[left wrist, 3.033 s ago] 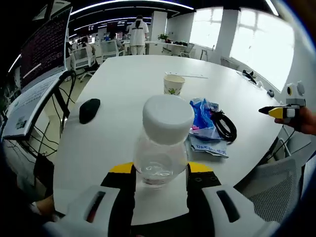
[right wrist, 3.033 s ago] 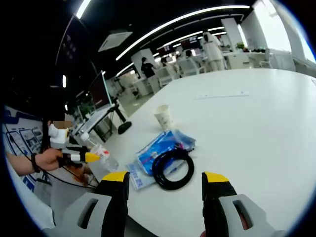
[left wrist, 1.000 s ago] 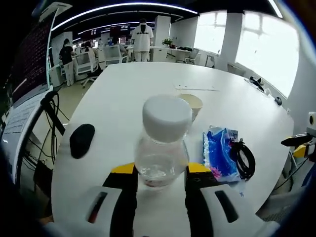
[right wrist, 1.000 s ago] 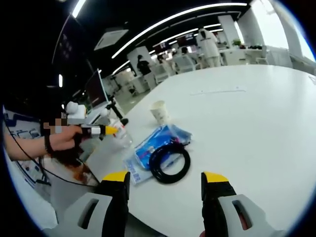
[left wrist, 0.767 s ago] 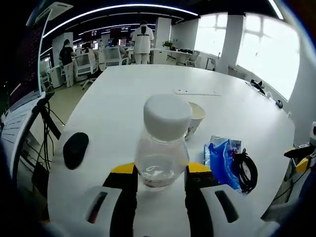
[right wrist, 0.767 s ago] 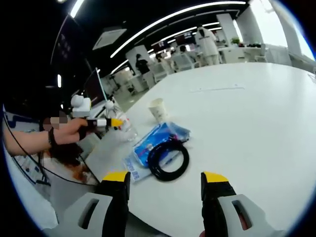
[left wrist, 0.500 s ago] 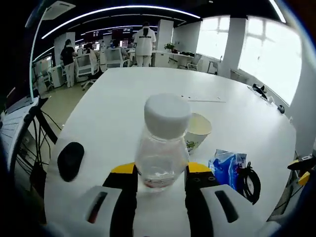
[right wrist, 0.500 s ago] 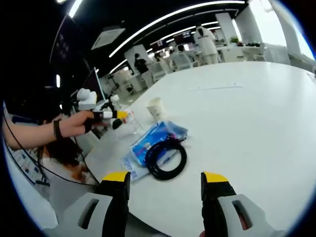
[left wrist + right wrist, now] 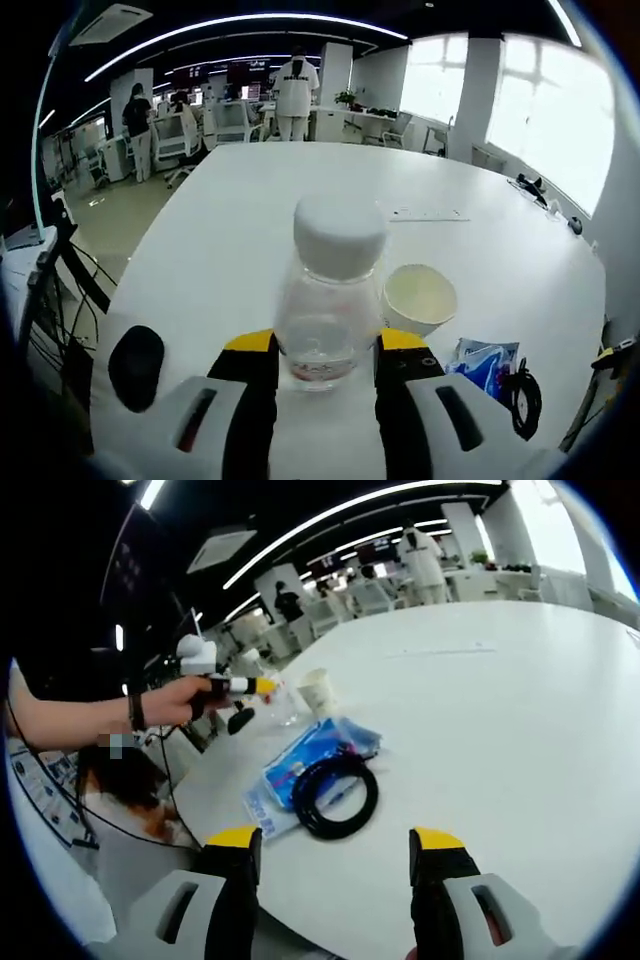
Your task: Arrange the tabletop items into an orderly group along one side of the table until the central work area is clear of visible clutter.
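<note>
My left gripper (image 9: 325, 352) is shut on a clear plastic bottle (image 9: 330, 300) with a white cap, held upright above the white table (image 9: 250, 230). A paper cup (image 9: 419, 298) stands just right of it. A black mouse (image 9: 136, 365) lies at the lower left. A blue packet (image 9: 486, 359) and a black cable coil (image 9: 523, 398) lie at the lower right. In the right gripper view, my right gripper (image 9: 335, 848) is open above the table's near edge, with the cable coil (image 9: 335, 798) and blue packet (image 9: 316, 754) ahead. The left gripper (image 9: 236, 687) holds the bottle (image 9: 281, 706) beside the cup (image 9: 318, 692).
A printed leaflet (image 9: 263, 814) lies under the packet. A thin paper strip (image 9: 428, 213) lies farther along the table. The mouse (image 9: 240, 720) sits near the table's left edge. Office chairs, desks and standing people are beyond the table. A person's forearm (image 9: 80, 720) reaches in from the left.
My left gripper has carried the bottle forward over the table, close beside the paper cup; mouse, packet and coil now sit lower in its view. The right gripper has stayed open and nearly still.
</note>
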{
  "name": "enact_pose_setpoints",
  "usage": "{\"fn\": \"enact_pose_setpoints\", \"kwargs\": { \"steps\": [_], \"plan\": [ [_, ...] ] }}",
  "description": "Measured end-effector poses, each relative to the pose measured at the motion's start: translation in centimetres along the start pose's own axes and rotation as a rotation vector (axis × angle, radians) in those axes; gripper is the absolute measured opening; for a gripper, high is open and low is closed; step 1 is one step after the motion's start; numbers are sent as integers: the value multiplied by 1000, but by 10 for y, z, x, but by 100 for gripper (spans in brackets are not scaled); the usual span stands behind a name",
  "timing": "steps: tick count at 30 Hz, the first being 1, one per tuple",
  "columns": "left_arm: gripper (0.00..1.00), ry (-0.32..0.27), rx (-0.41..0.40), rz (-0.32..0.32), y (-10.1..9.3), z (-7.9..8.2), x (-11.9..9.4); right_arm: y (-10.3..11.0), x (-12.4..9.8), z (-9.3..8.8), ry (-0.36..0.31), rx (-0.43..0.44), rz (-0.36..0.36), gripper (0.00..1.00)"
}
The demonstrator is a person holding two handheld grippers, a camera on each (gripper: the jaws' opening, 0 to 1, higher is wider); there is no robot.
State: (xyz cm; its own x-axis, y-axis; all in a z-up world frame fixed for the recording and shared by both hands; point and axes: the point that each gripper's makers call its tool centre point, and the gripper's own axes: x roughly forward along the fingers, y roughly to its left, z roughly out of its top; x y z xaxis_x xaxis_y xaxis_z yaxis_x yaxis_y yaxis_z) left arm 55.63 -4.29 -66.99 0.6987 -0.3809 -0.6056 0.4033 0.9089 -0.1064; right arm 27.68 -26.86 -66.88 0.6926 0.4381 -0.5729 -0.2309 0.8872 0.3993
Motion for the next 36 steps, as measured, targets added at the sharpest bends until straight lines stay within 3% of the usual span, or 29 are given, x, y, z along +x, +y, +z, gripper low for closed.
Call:
{"fn": "enact_pose_setpoints", "kwargs": {
  "steps": [13, 24, 32, 36],
  "plan": [
    [37, -3, -10, -2, 0, 12, 19, 3, 5, 4, 30, -34, 45, 61],
    [38, -2, -67, 18, 0, 14, 20, -7, -9, 13, 22, -53, 47, 60],
    [40, -77, -81, -18, -6, 31, -2, -8, -9, 11, 18, -65, 64, 62],
    [38, -90, -76, -16, -7, 26, -24, 0, -3, 9, 23, -74, 89, 63]
  ]
}}
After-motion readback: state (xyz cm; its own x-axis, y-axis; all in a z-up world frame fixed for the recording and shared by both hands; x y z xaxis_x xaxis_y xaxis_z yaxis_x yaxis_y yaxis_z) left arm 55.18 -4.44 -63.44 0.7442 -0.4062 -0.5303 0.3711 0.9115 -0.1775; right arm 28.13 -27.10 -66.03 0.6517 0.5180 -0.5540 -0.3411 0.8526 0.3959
